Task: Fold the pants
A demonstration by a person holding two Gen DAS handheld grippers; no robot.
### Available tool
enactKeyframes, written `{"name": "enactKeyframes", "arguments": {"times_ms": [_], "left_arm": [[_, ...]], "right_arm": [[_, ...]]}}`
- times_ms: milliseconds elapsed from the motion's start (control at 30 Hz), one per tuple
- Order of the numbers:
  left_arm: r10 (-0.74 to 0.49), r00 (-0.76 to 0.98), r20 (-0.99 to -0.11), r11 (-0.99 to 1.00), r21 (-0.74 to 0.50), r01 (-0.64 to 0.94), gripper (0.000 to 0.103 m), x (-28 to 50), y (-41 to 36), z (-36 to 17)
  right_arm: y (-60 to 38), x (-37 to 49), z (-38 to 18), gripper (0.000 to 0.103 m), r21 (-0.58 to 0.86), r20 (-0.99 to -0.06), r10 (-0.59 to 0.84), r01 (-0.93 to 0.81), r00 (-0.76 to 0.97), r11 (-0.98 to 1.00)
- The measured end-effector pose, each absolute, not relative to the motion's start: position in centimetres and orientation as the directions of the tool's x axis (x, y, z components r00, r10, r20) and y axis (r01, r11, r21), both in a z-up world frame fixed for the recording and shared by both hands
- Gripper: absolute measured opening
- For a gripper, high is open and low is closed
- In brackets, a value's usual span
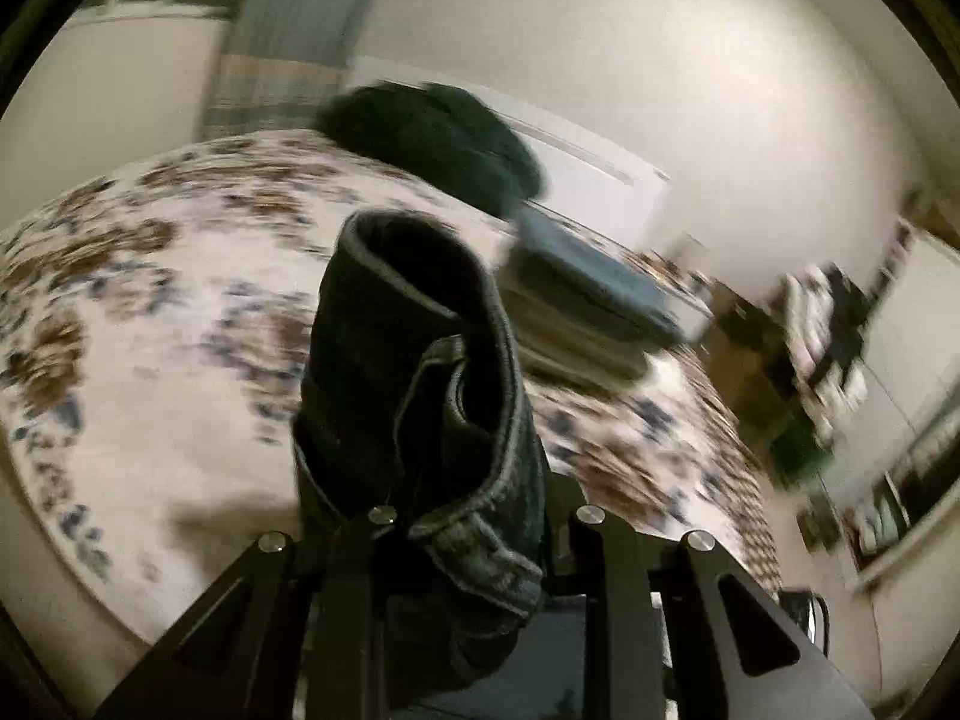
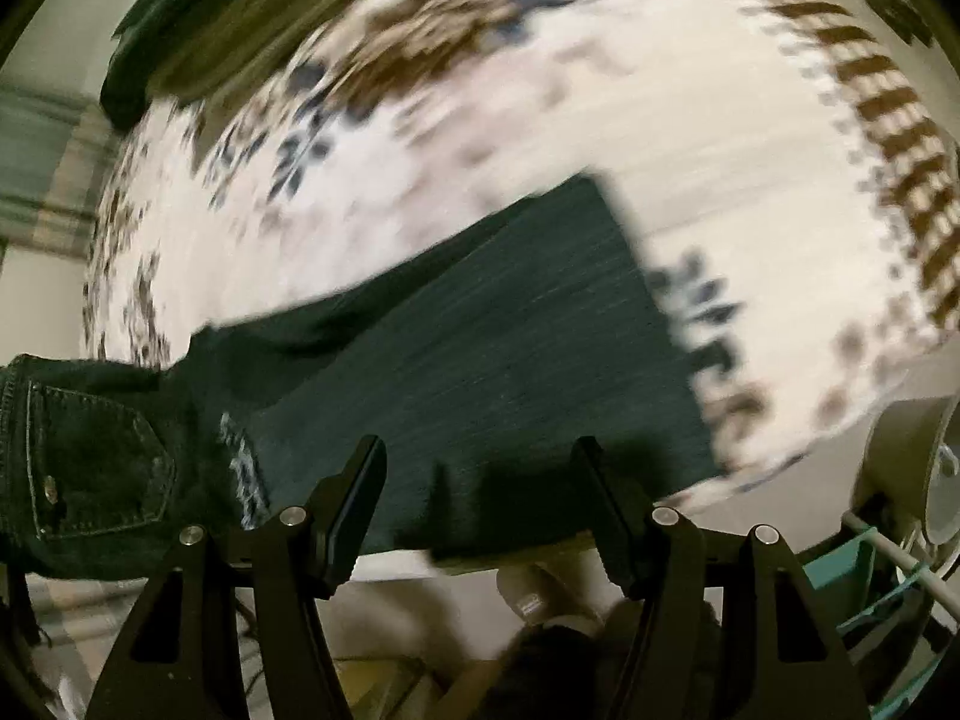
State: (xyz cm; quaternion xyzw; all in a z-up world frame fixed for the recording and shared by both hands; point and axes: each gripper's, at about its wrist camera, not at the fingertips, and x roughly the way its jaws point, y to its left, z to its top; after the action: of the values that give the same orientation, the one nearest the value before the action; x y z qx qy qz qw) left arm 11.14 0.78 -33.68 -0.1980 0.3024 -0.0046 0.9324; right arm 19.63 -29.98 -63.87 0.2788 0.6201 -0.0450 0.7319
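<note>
The pants are dark denim jeans. In the left wrist view my left gripper point(image 1: 480, 516) is shut on the waistband of the jeans point(image 1: 420, 360), which stands up in a loop above the floral bedspread point(image 1: 150, 330). In the right wrist view the jeans point(image 2: 480, 348) lie across the bedspread point(image 2: 690, 150), legs stretched toward the upper right, a back pocket point(image 2: 90, 456) at the left. My right gripper point(image 2: 480, 492) is open and empty, just above the near edge of the leg fabric. Both views are motion-blurred.
A dark green garment point(image 1: 438, 138) and a stack of folded clothes point(image 1: 588, 300) lie on the far side of the bed. Cluttered furniture point(image 1: 828, 348) stands at the right. A lamp and a teal rack point(image 2: 888, 510) stand beside the bed, a foot point(image 2: 540, 594) below its edge.
</note>
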Motion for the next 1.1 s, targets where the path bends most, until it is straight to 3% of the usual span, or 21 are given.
{"name": "enactKeyframes", "arguments": {"times_ms": [133, 300, 433, 533, 600, 700, 900, 1100], "left_arm": [[-0.238, 0.774, -0.587, 0.943, -0.329, 0.041, 0.020, 12.2, -8.1, -34.5], [-0.368, 0.630, -0.684, 0.927, -0.321, 0.192, 0.020, 13.0, -18.6, -39.2], [-0.343, 0.467, -0.815, 0.936, -0.257, 0.239, 0.023, 13.4, -24.7, -43.9], [-0.342, 0.363, -0.867, 0.928, -0.252, 0.273, 0.038, 13.2, -27.0, -45.9], [-0.394, 0.346, -0.851, 0.907, -0.300, 0.295, 0.067, 12.5, -27.2, -45.1], [-0.461, 0.307, -0.832, 0.877, -0.376, 0.299, 0.090, 11.5, -27.0, -43.2], [-0.380, 0.383, -0.842, 0.924, -0.335, 0.182, 0.091, 11.5, -19.8, -40.1], [-0.131, 0.355, -0.926, 0.987, -0.155, -0.040, 0.091, 14.3, -9.2, -43.9]], "right_arm": [[-35.3, 19.0, -63.3, 0.066, 0.340, -0.935, 0.252, 0.435, 0.248, 0.834], [-41.9, 17.4, -64.2, 0.066, 0.273, -0.955, 0.181, 0.458, 0.235, 0.846], [-46.2, 15.6, -65.7, 0.066, 0.247, -0.965, 0.162, 0.504, 0.207, 0.827], [-48.9, 14.3, -66.4, 0.068, 0.242, -0.968, 0.163, 0.535, 0.192, 0.809], [-50.8, 13.3, -66.4, 0.083, 0.266, -0.962, 0.176, 0.552, 0.211, 0.790], [-52.5, 12.7, -66.0, 0.087, 0.317, -0.946, 0.212, 0.563, 0.245, 0.764], [-52.5, 15.5, -64.8, 0.094, 0.550, -0.833, 0.416, 0.464, 0.366, 0.694], [-47.8, 20.8, -67.1, 0.100, 0.712, -0.702, 0.636, 0.323, 0.320, 0.624]]}}
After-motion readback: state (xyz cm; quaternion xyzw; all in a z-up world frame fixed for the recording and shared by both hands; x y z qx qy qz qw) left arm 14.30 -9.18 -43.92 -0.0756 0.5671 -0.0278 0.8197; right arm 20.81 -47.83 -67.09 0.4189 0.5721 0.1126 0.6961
